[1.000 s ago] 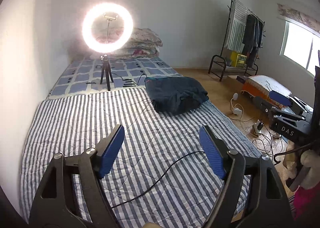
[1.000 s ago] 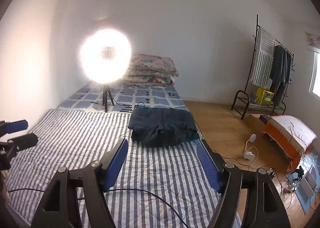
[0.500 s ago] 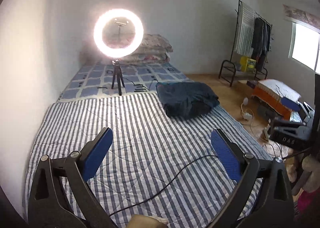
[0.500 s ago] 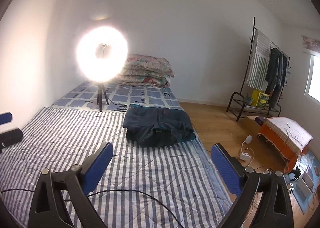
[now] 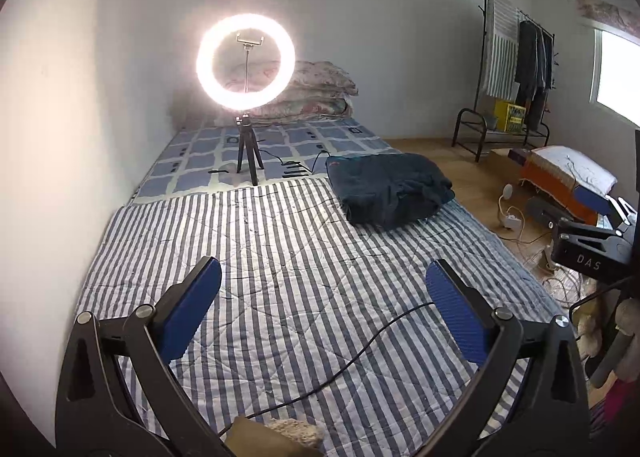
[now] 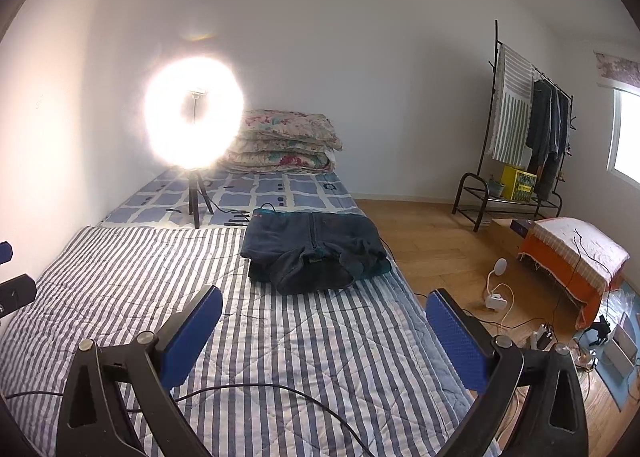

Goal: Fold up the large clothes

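A dark navy garment [image 5: 388, 193] lies folded in a thick bundle on the blue-and-white striped quilt [image 5: 280, 257], near the bed's right edge. In the right wrist view the garment [image 6: 316, 253] shows a zip and a collar on top. My left gripper [image 5: 322, 269] hovers over the striped quilt, open, with nothing between its blue pads [image 5: 192, 309]. My right gripper [image 6: 324, 295] is open too and empty, well short of the garment, above the quilt [image 6: 120, 277] by the bed's right edge.
A lit ring light [image 5: 246, 61] on a small tripod stands on the checked sheet behind the quilt, in front of stacked pillows [image 6: 288, 141]. A black cable [image 5: 360, 349] snakes across the quilt. A clothes rack [image 6: 532, 129], an orange-covered stool [image 6: 572, 261] and floor cables [image 6: 496, 301] are to the right.
Both grippers' jaws have spread wider apart, with nothing in them. The left wrist view has swung slightly, so the ring light and garment sit further right in the picture.
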A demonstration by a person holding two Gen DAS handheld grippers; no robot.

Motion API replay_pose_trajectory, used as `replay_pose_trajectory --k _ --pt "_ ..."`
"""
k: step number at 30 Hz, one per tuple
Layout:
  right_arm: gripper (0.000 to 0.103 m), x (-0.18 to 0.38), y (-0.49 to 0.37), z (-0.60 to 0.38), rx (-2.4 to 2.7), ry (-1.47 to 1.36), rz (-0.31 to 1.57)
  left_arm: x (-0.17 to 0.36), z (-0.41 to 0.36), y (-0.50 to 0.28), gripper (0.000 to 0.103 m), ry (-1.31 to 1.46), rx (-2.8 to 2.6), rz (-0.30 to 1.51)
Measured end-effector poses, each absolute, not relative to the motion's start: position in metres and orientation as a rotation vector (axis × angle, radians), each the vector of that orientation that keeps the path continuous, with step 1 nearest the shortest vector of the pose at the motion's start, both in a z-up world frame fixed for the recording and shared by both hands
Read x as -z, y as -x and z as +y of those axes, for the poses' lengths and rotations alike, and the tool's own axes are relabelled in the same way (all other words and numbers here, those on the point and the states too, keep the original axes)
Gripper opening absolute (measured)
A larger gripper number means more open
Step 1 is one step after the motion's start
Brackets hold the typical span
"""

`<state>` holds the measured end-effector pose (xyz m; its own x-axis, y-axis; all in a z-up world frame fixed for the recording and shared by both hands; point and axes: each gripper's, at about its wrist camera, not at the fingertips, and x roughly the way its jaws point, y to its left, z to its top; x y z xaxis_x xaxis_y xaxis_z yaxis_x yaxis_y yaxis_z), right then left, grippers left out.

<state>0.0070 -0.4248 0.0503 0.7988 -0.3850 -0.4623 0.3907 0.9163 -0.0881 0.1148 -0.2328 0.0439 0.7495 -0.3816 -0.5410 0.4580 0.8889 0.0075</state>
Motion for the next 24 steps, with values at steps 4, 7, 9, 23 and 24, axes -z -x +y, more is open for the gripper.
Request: replay_pose_trajectory --k 4,7,9,23,24 --pt "0.103 -0.048 -0.006 -0.426 0.411 -0.016 0.499 -0.044 -0.237 -0.111 0.103 -0.165 0.456 0.545" --pt "0.103 -0.049 -0.006 -0.425 0.416 -0.007 0.493 -0.045 -0.239 -0.107 0.103 -0.171 0.458 0.53" --pt "0.103 -0.049 -0.005 -0.426 0.417 -0.008 0.489 -0.046 -0.24 -0.106 0.103 -0.178 0.457 0.522" --pt "0.103 -0.048 -0.005 -0.428 0.421 -0.017 0.492 -0.049 -0.243 -0.099 0.103 -0.185 0.459 0.499" --pt "0.103 -0.048 -0.005 -0.427 0.419 -0.016 0.493 -0.05 -0.244 -0.099 0.103 -0.184 0.461 0.5"
